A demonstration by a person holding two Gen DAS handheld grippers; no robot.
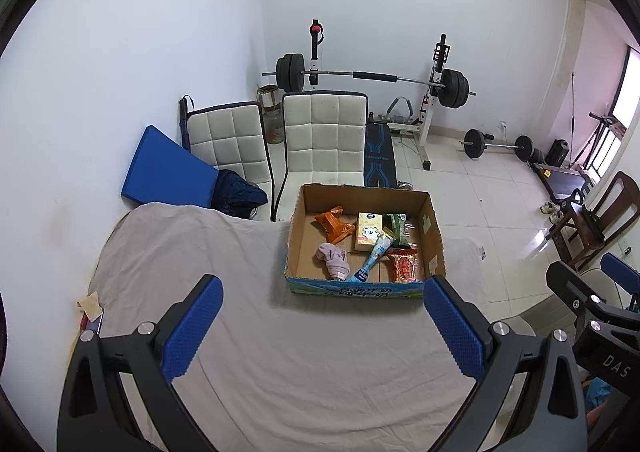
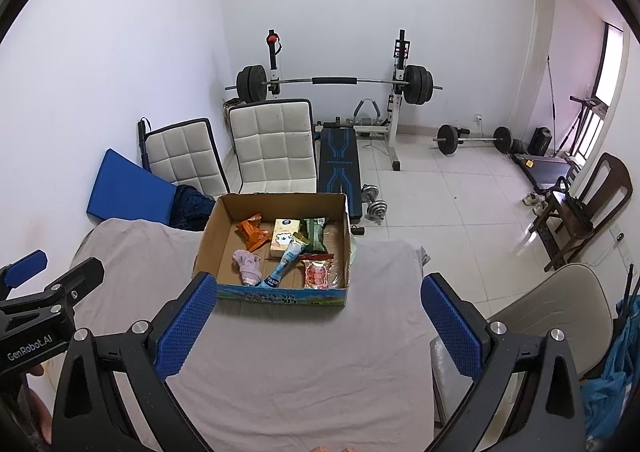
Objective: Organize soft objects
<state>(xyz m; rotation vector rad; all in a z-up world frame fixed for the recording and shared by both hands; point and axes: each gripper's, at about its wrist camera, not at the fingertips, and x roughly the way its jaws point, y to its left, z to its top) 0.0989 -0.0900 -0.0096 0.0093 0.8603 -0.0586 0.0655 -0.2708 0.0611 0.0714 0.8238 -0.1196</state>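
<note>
Item 1, cardboard box [image 1: 362, 288]: it sits on the far half of a table draped in a grey cloth [image 1: 280, 352], its printed front wall facing us and its top open.

Item 2, contents, all lying inside the box: a pink cloth bundle [image 1: 334, 258] at the near left; an orange snack packet [image 1: 334, 226] at the far left; a yellow tissue pack [image 1: 368, 236] at the far centre; a light blue tube-shaped pouch [image 1: 372, 258] leaning diagonally across the middle; a green packet [image 1: 396, 228] at the far right; a red sachet [image 1: 404, 268] at the near right.

Item 3, left gripper [image 1: 322, 326]: we hold it above the bare cloth on the near side of the box, fingers spread wide, nothing between them.

Item 4, right gripper [image 2: 318, 326]: likewise spread wide and empty, short of the box front; in its own view the box appears just past the left fingertip.

Item 5, surroundings: two white padded chairs [image 1: 324, 136], a blue mat [image 1: 168, 168] against the left wall and a weight bench with barbell [image 1: 372, 77] behind.

Risk notes, as we judge them: the goods are crowded and overlapping, so a reach for the blue pouch could drag the tissue pack or the red sachet along with it. The pink bundle may unroll if pinched by a loose fold. A finger catching the low front wall could shove the light box along the loose cloth, or wrinkle the cloth beneath it. Both grippers entering the box together could collide
</note>
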